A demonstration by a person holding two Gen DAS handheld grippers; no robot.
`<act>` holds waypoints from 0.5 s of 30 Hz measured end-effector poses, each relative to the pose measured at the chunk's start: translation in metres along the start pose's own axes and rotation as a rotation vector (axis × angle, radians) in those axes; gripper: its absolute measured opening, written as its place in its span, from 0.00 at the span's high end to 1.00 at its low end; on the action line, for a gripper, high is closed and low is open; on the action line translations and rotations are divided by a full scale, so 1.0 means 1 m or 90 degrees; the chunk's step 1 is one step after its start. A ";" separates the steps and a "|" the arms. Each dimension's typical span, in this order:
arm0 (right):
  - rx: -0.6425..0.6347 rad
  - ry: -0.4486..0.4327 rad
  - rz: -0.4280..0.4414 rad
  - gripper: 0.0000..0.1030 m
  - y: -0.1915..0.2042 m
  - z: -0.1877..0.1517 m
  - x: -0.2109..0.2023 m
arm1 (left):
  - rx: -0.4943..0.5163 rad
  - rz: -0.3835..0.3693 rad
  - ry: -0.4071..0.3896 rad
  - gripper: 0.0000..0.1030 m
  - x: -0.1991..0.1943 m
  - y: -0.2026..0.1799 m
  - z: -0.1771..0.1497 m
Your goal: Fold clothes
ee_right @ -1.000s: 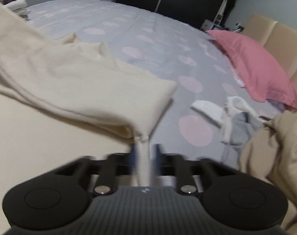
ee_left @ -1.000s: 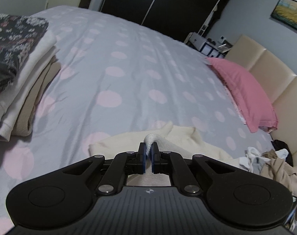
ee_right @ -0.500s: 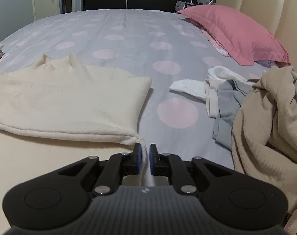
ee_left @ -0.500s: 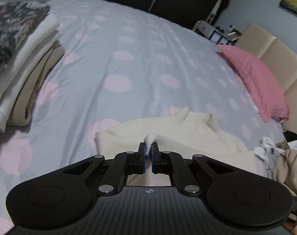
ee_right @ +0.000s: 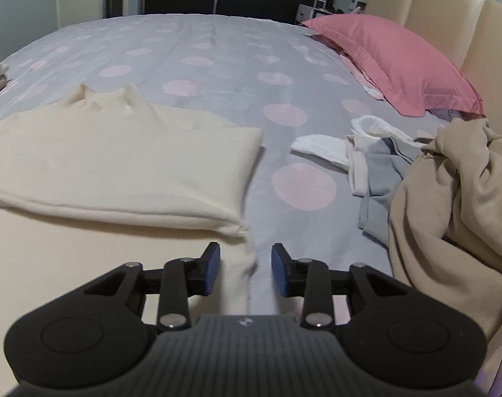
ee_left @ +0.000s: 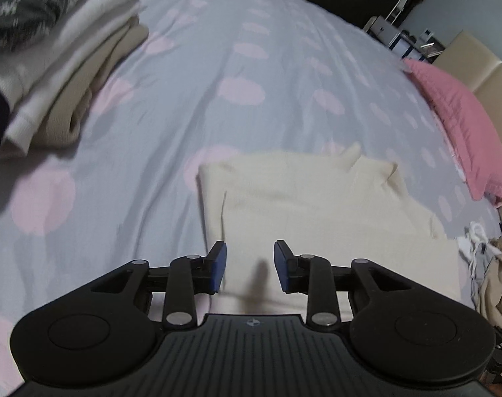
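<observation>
A cream sweater [ee_left: 317, 211] lies flat on the grey bed with pink dots, its upper part folded over the lower part. It also shows in the right wrist view [ee_right: 118, 162]. My left gripper [ee_left: 250, 266] is open and empty just above the sweater's left side near the fold. My right gripper [ee_right: 245, 269] is open and empty over the sweater's right edge, where the folded corner [ee_right: 241, 230] lies just ahead of the fingers.
A stack of folded clothes [ee_left: 52, 49] sits at the left of the bed. A heap of unfolded clothes, beige [ee_right: 449, 205], grey and white [ee_right: 320, 147], lies at the right. A pink pillow [ee_right: 393, 56] rests against the beige headboard [ee_right: 449, 10].
Both grippers were shut on the sweater's edge and carried it over into a fold. Now both have opened and let go; the sweater lies flat.
</observation>
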State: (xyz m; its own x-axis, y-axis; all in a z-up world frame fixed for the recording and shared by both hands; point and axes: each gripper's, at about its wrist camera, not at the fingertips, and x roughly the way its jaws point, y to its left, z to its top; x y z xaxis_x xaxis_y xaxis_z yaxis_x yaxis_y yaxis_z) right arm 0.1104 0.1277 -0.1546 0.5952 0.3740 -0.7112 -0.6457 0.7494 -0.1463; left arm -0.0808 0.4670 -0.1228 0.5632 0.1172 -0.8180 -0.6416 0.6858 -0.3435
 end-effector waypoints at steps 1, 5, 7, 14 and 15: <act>-0.012 0.000 0.005 0.59 0.005 -0.002 -0.002 | 0.003 0.002 0.007 0.72 0.003 0.000 -0.004; -0.037 0.008 0.031 0.54 0.022 -0.014 -0.010 | 0.033 0.062 0.032 0.72 0.008 -0.006 -0.021; -0.038 0.010 0.047 0.49 0.027 -0.018 -0.015 | 0.035 0.076 0.042 0.72 0.004 -0.009 -0.031; -0.076 0.020 0.098 0.37 0.045 -0.027 -0.033 | 0.035 0.084 0.031 0.60 -0.020 -0.021 -0.062; -0.083 0.020 0.104 0.35 0.048 -0.029 -0.037 | 0.034 0.081 0.030 0.60 -0.024 -0.024 -0.068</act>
State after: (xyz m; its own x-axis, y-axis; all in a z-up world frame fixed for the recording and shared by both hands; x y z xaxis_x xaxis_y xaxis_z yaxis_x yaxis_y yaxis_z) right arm 0.0433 0.1342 -0.1548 0.4637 0.4656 -0.7538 -0.7901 0.6022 -0.1141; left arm -0.1139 0.3993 -0.1263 0.4537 0.1721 -0.8744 -0.6769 0.7047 -0.2125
